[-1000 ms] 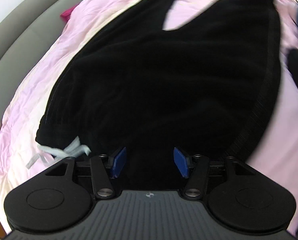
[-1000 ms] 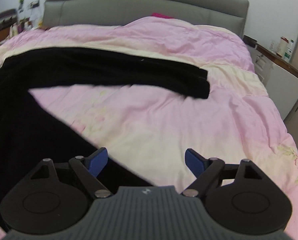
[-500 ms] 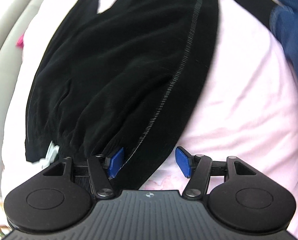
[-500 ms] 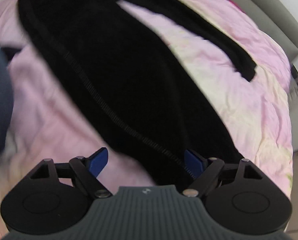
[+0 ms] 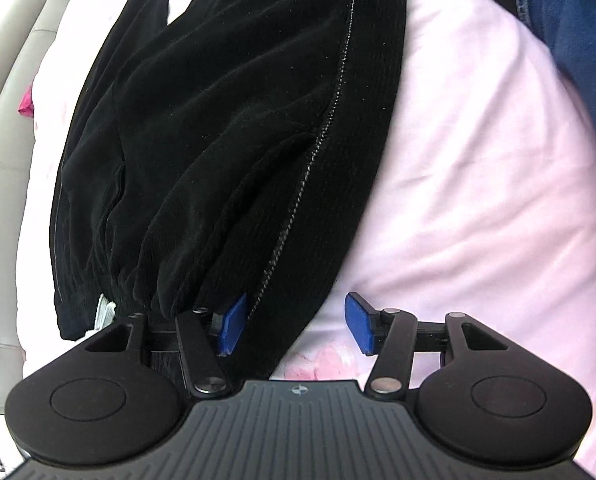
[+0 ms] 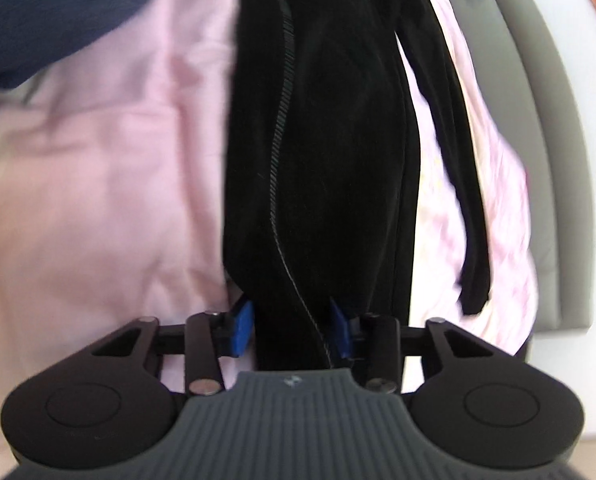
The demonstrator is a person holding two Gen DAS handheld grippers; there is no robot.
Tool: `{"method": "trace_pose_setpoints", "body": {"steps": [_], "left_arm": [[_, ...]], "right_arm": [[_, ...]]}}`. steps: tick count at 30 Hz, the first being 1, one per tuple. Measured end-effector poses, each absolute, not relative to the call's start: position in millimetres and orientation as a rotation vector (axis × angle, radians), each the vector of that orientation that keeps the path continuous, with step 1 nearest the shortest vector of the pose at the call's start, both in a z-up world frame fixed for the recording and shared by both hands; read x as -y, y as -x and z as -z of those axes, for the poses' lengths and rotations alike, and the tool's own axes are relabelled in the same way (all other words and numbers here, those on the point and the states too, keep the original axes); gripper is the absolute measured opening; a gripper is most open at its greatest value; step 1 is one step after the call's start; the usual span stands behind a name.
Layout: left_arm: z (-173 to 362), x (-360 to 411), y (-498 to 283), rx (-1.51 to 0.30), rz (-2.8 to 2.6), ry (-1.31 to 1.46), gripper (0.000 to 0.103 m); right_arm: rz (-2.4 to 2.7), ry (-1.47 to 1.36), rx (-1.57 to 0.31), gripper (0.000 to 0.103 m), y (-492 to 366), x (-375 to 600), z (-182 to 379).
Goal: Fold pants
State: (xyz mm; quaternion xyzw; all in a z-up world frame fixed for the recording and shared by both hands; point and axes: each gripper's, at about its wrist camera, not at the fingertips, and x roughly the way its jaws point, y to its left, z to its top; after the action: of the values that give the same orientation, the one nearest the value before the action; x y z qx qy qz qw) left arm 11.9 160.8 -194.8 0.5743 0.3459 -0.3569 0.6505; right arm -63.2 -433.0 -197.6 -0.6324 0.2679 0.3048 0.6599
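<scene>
I see bright, soft daylight washing the pink bedspread (image 5: 478,168) almost white; the black pants (image 5: 225,128) lose detail. My right view is motion-blurred, and both fisheye edges bend.

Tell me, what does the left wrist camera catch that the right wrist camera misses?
Only the left view shows the white drawstring at the waistband and something bright pink by the headboard. Only the right view shows a pant leg's end lying on the bedding. Both show the black pants, the pink quilt and blue clothing.
</scene>
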Motion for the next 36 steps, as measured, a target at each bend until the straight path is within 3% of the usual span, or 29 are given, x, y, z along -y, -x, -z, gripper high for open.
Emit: {"method": "trace_pose_setpoints", "body": {"steps": [2,4,6,9,20,28,36], "left_arm": [[199.4,-157.5,-18.8,-0.784,0.798,-1.310,0.061],[200.4,-157.2,-25.0,-0.801,0.800,-1.290,0.048],[199.1,-158.7,-25.6,-0.791,0.784,-1.304,0.019],[178.4,-164.6,-28.2,-0.797,0.783,-1.245,0.012],[76.9,-184.3,-58.9,-0.694,0.702,-0.975,0.008],[57.8,-195.0,-102.3,-0.680,0.685,-0.826,0.007],[40.6,-201.5,-207.0,-0.714,0.680,-0.765,0.008]], "right_arm": [[-0.721,1.456,-0.547,0.036,74.0,428.1,198.6],[-0.733,1.456,-0.553,0.031,76.2,423.9,204.1],[-0.718,1.453,-0.579,0.022,75.7,423.1,206.9],[-0.675,1.377,-0.632,0.007,64.1,416.4,195.3],[-0.492,1.096,-0.616,0.001,1.0,422.6,75.9],[-0.437,1.106,-0.581,0.000,-40.8,425.8,44.6],[-0.428,1.180,-0.556,0.000,-140.4,418.5,28.4]]}}
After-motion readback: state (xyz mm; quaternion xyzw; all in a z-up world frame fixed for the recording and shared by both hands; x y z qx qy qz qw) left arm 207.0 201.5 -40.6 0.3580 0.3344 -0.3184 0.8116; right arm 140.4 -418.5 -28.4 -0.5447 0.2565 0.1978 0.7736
